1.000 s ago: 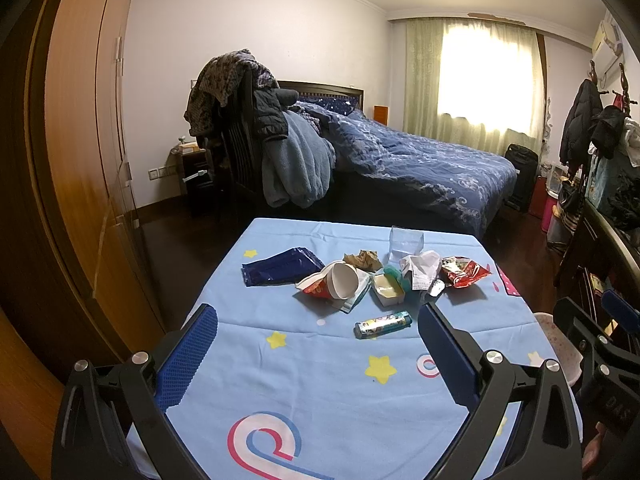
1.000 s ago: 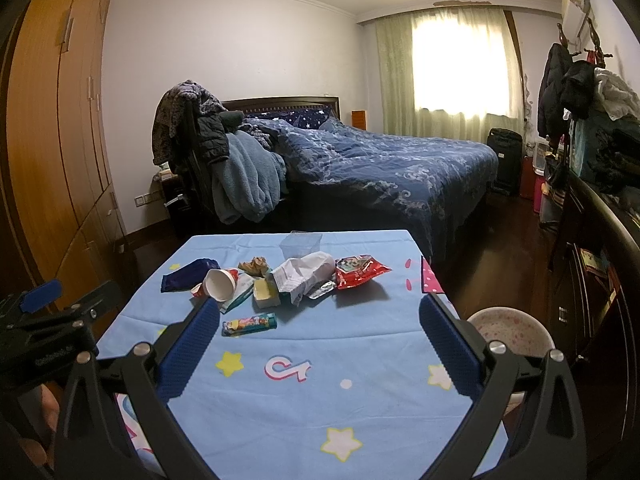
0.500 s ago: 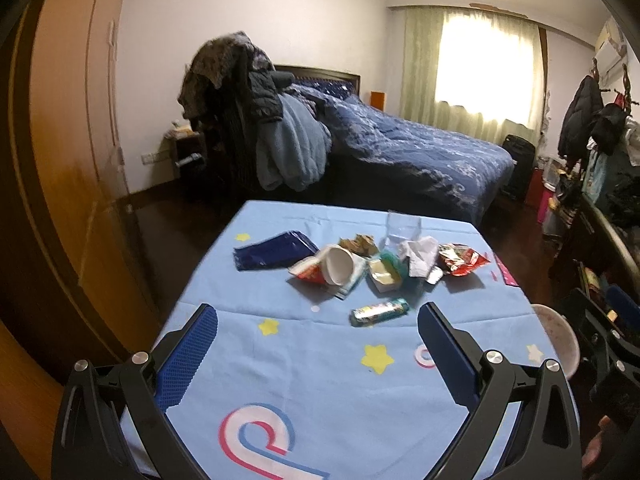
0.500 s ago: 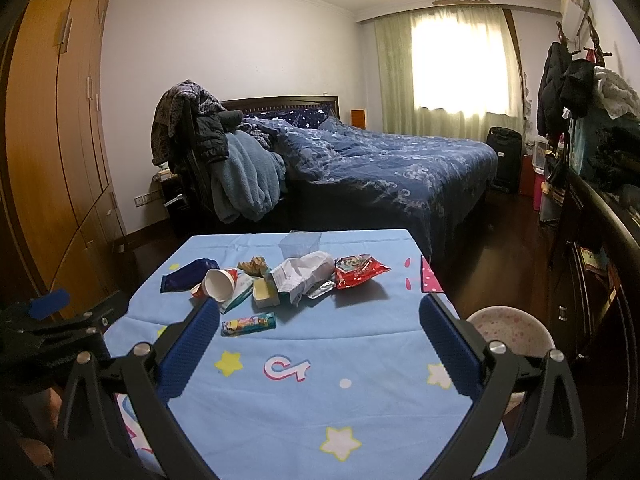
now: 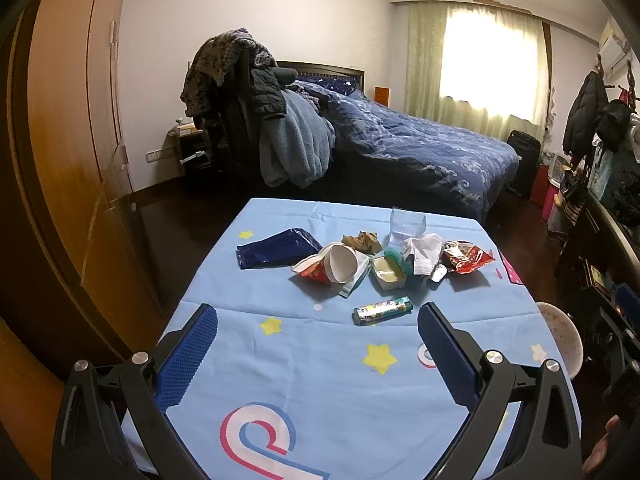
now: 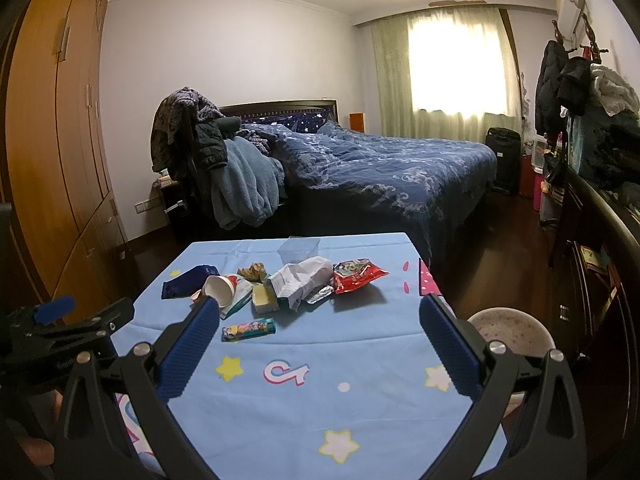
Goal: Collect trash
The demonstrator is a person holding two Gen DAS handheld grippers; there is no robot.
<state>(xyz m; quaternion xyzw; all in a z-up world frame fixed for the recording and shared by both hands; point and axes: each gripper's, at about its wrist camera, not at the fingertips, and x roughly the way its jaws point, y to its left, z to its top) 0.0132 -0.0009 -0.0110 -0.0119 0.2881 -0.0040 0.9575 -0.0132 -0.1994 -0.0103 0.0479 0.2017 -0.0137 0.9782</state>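
Trash lies in a cluster on the far half of the light-blue tablecloth (image 5: 304, 364): a dark blue wrapper (image 5: 276, 253), a tipped white paper cup (image 5: 340, 268), a crumpled brown paper (image 5: 362, 241), a small open box (image 5: 387, 278), crumpled white paper (image 5: 422, 254), a red snack bag (image 5: 464, 261) and a colourful candy wrapper (image 5: 382, 311). The same pile shows in the right wrist view, with the candy wrapper (image 6: 249, 329) nearest and the red bag (image 6: 356, 275) at the right. My left gripper (image 5: 318, 320) is open and empty, short of the pile. My right gripper (image 6: 319, 310) is open and empty above the near table.
A clear plastic container (image 5: 407, 224) stands behind the pile. A speckled white bin (image 6: 512, 330) sits on the floor right of the table. A wooden wardrobe (image 5: 68, 140) lines the left. A chair piled with clothes (image 5: 256, 120) and a bed (image 5: 420, 148) lie beyond.
My left gripper has moved forward and turned slightly, so the trash pile looks nearer and more central. The right gripper has barely moved. Both stay open.
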